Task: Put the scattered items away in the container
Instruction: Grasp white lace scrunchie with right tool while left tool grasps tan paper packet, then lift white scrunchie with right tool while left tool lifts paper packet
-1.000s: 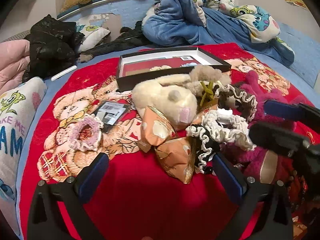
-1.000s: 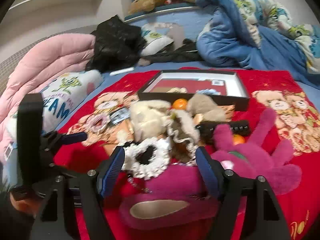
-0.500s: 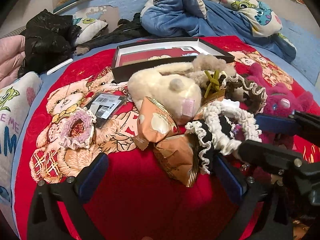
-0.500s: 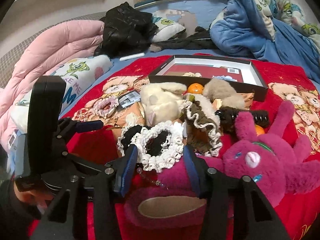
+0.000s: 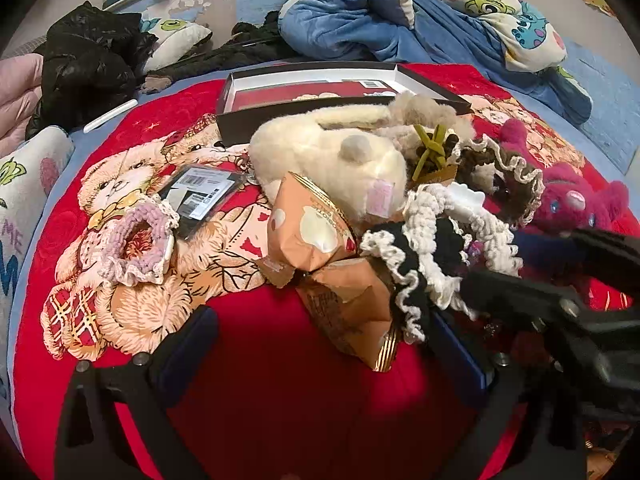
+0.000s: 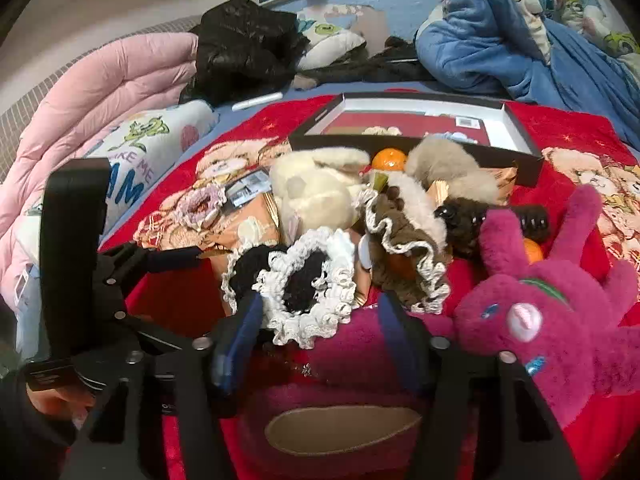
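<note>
A black shallow box point(image 5: 320, 92) point(image 6: 420, 128) lies open at the far side of a red blanket. In front of it is a heap: a cream plush point(image 5: 332, 160), tan snack packets point(image 5: 316, 240), a black-and-white frilly scrunchie point(image 5: 432, 256) point(image 6: 308, 284), a brown frilly scrunchie point(image 6: 404, 252) and a magenta plush rabbit point(image 6: 552, 312). My right gripper point(image 6: 320, 336) has its fingers on either side of the black-and-white scrunchie's near edge, narrowed but with a gap. My left gripper point(image 5: 320, 344) is open in front of the packets.
A lilac scrunchie point(image 5: 136, 240) and a dark barcode packet point(image 5: 200, 196) lie left of the heap. Oranges point(image 6: 388, 160) and a black hair claw point(image 6: 492, 216) sit near the box. Pink duvet point(image 6: 100, 96), black jacket point(image 6: 244, 44) and blue bedding point(image 5: 400, 12) surround the blanket.
My right gripper has moved forward onto the black-and-white scrunchie and its fingers have narrowed around it. My left gripper has edged slightly closer to the heap.
</note>
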The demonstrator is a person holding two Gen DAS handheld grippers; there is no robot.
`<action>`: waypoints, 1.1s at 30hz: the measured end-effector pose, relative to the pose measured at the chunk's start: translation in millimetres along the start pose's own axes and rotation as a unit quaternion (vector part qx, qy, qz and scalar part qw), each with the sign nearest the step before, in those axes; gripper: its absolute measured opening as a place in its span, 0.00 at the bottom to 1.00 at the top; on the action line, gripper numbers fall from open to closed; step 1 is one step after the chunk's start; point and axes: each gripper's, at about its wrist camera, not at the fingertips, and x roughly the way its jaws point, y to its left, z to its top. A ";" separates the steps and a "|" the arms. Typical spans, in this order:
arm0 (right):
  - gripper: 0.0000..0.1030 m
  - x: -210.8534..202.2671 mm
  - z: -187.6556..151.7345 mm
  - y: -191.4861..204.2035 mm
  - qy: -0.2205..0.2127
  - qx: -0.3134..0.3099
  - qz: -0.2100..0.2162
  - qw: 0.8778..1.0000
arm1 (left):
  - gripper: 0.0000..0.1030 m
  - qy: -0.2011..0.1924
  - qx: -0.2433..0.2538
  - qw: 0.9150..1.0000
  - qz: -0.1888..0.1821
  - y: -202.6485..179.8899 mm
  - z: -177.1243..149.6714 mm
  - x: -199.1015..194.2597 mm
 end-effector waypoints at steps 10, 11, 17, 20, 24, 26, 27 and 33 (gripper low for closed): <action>0.11 -3.6 0.3 -8.9 0.001 0.032 0.020 0.999 | 0.75 -0.013 -0.003 1.000 -0.024 -2.2 -3.4 -7.6; 0.11 -5.8 1.0 -8.6 -0.002 0.033 0.021 0.999 | 0.65 -0.015 0.001 1.000 -0.027 -4.1 -4.0 -9.0; 0.11 -19.6 4.0 -8.5 -0.016 0.042 0.032 0.998 | 0.46 -0.023 0.016 0.999 -0.046 -11.4 -4.6 -13.3; 0.11 -24.0 4.7 -9.9 -0.022 0.047 0.035 0.998 | 0.43 -0.025 0.006 0.998 -0.057 -7.1 -4.7 -13.9; 0.11 -28.2 6.5 -11.6 -0.027 0.051 0.037 0.998 | 0.42 -0.029 0.001 0.998 -0.061 -4.9 -6.2 -17.2; 0.11 -29.9 6.9 -12.5 -0.029 0.053 0.038 0.997 | 0.42 -0.033 0.005 0.998 -0.057 -5.6 -6.3 -19.2; 0.11 -30.6 7.0 -13.1 -0.030 0.054 0.039 0.997 | 0.42 -0.036 0.008 0.998 -0.056 -5.4 -6.9 -21.8; 0.11 -32.8 7.3 -16.7 -0.032 0.060 0.039 0.997 | 0.42 -0.051 0.018 0.997 -0.052 -7.7 -8.3 -31.8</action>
